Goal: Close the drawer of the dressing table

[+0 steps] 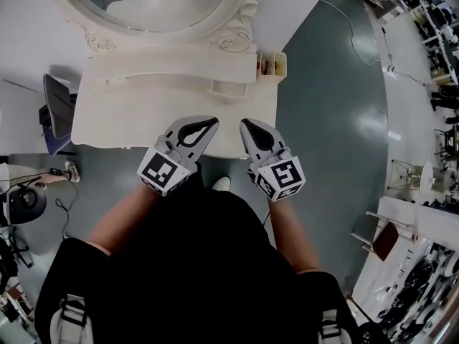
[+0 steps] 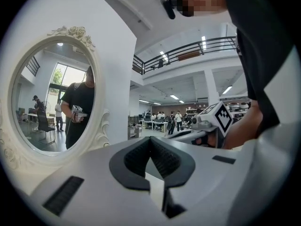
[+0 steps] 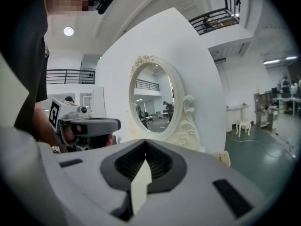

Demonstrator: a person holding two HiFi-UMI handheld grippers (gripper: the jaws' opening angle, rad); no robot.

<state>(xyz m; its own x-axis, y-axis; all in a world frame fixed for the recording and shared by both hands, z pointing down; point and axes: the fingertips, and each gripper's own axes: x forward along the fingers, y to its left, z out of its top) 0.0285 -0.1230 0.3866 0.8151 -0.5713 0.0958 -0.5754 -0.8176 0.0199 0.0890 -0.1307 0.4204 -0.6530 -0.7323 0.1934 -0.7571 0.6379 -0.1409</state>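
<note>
Head view: the white desk [image 1: 100, 113] stands against a white wall on a grey-green floor [image 1: 330, 120], with its oval mirror [image 1: 154, 6] at the far side. The drawer [image 1: 229, 89] juts a little from the raised far tier, just left of a cream box [image 1: 272, 63]. The left gripper [image 1: 210, 122] and right gripper [image 1: 246, 124] hang over the desk's near edge.

Left gripper view: fingers closed on nothing, the mirror at left, and a hall with a railed balcony [image 2: 188, 48] beyond.

Right gripper view: fingers closed and empty, the mirror ahead, and a white stool [image 3: 244, 125] far right.

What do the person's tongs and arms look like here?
The left tongs and right tongs are pale grey shells with black ribbed pads around a teardrop opening. Each carries a white cube printed with black square markers. The arms come out of a black short-sleeved top.
</note>
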